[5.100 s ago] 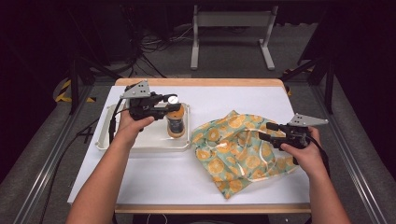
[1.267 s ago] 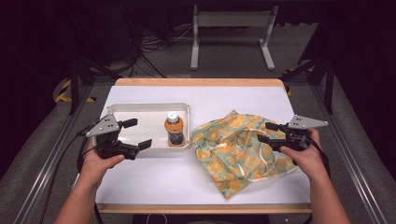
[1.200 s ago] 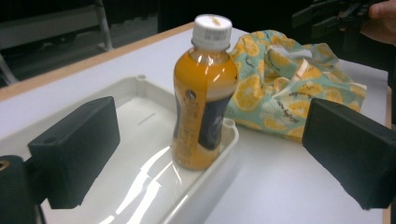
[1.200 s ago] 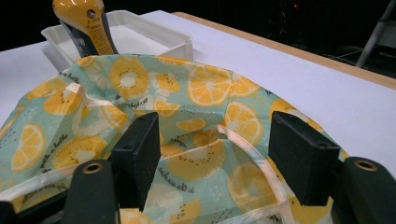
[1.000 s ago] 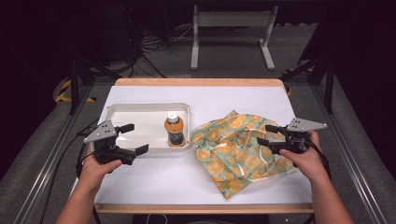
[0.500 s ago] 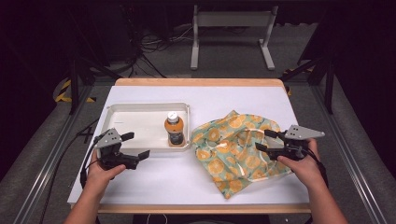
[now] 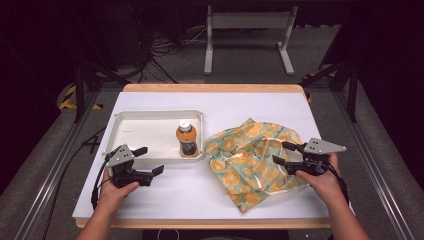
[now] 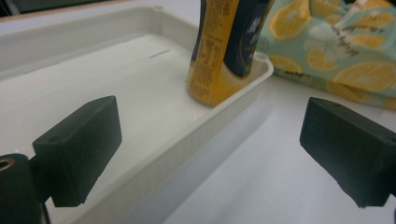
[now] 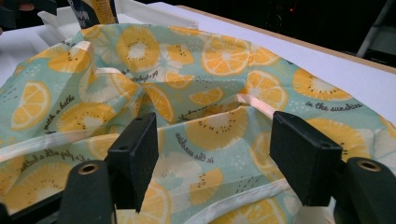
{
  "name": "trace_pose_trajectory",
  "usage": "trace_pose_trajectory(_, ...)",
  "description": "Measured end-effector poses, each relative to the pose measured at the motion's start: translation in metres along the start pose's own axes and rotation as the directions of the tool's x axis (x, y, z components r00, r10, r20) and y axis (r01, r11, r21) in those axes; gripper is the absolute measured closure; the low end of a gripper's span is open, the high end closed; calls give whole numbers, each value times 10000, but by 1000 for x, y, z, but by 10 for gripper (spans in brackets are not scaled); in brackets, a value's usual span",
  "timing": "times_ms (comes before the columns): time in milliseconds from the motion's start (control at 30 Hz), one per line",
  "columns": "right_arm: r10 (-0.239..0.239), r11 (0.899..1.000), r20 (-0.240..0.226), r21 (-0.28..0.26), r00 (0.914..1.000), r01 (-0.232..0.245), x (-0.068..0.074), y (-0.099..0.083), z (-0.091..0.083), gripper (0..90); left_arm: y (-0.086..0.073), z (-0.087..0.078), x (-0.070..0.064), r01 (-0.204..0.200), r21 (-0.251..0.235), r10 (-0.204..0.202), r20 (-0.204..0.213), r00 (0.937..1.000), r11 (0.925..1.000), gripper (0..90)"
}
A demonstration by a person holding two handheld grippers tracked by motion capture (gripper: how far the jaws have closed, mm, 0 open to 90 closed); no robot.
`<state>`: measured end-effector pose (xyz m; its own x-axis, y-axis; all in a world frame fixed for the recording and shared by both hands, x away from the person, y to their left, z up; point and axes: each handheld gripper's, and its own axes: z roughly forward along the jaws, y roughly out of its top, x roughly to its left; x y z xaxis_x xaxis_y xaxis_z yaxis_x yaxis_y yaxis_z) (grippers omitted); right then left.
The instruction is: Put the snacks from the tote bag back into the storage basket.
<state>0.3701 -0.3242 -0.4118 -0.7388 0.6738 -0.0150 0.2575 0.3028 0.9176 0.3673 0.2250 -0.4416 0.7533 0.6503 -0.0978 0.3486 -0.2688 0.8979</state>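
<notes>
The orange juice bottle [image 7: 186, 138] stands upright in the white tray's [image 7: 145, 118] right end, just beyond the empty, wide-open left tongs [image 7: 145, 161], while the right tongs [image 7: 283, 153] gape empty over the citrus-print bag [image 7: 247, 155] on the desk [image 7: 185, 192].

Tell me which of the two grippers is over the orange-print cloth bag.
The right gripper, jaws open above the orange-print cloth bag. The left gripper sits beside the white plastic tray instead.
</notes>
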Motion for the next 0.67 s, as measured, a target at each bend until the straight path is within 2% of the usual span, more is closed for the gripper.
trace_pose_trajectory(67, -5, 10000, 11, -6, 10000, 5, 0, -1, 1, 336, -2, 3, 0, 7, 196, -6, -9, 10000, 9998, 64)
trace_pose_trajectory(200, 73, 10000, 61, 34, 10000, -74, -1, -4, 1, 339, -3, 4, 0, 70, 278, -66, -154, 9999, 9996, 72)
trace_pose_trajectory(233, 128, 9999, 56, 10, 9999, -129, -1, -4, 1, 340, -4, 5, 0, 206, 353, -201, -120, 9997, 9992, 74)
trace_pose_trajectory(467, 196, 9998, 146, -7, 9997, -196, -2, -4, 1, 342, -6, 6, 1, 150, 667, -124, -382, 9992, 9977, 88)
trace_pose_trajectory(567, 253, 9997, 165, -60, 9995, -252, -3, -4, 0, 342, -6, 6, 1, 75, 617, -53, -363, 9993, 9981, 87)
trace_pose_trajectory(600, 253, 9997, 175, -79, 9995, -252, -3, -4, -1, 342, -7, 6, 1, 212, 546, -195, -311, 9993, 9983, 88)
trace_pose_trajectory(667, 264, 9996, 189, -103, 9995, -262, -4, -4, -1, 342, -7, 6, 2, 229, 538, -214, -284, 9994, 9983, 87)
